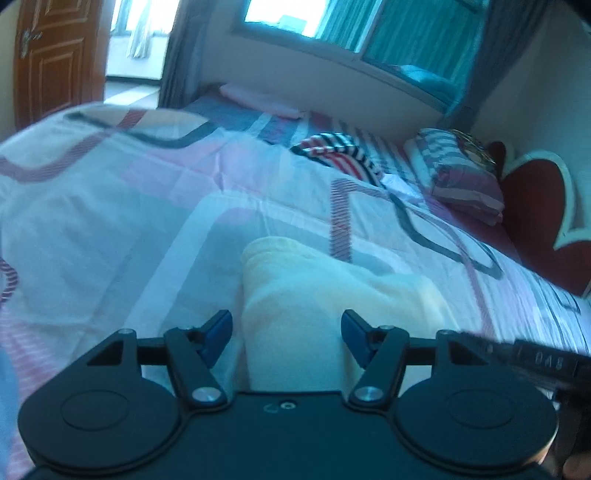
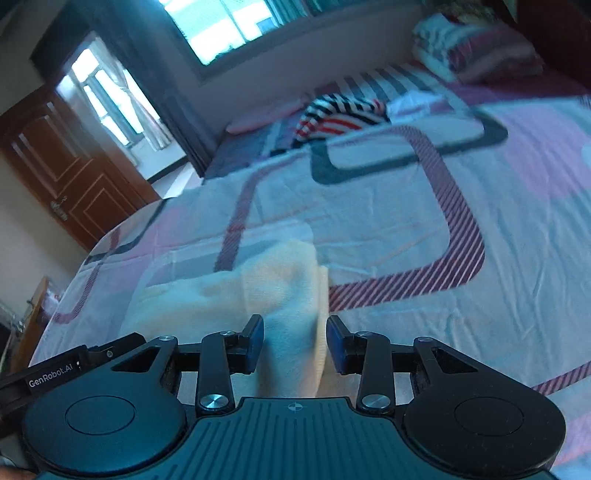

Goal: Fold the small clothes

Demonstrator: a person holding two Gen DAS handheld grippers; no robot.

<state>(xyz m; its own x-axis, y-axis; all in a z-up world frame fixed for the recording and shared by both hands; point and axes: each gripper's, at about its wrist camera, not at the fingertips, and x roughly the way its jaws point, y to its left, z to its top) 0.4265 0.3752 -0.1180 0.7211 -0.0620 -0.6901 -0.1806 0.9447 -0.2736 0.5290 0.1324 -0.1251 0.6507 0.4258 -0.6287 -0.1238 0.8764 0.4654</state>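
Cream cloth (image 1: 325,295) is lying half-folded on the near bed (image 1: 110,206) between both released tools, left (image 1: 286,334) and right (image 2: 294,341), so its loose fold is risking springing open or snagging.

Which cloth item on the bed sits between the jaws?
The pale yellow cloth, plain and closest. The striped garment and the folded stack lie far back.

Bed (image 1: 110,206) under pink, white and grey patterned cover; brown panelled door (image 1: 51,59) at 10 o'clock; window (image 1: 280,14) at 12 o'clock, daylight entering, teal curtain (image 1: 417,33) alongside; red headboard (image 1: 535,206) at 3 o'clock; pale walls.
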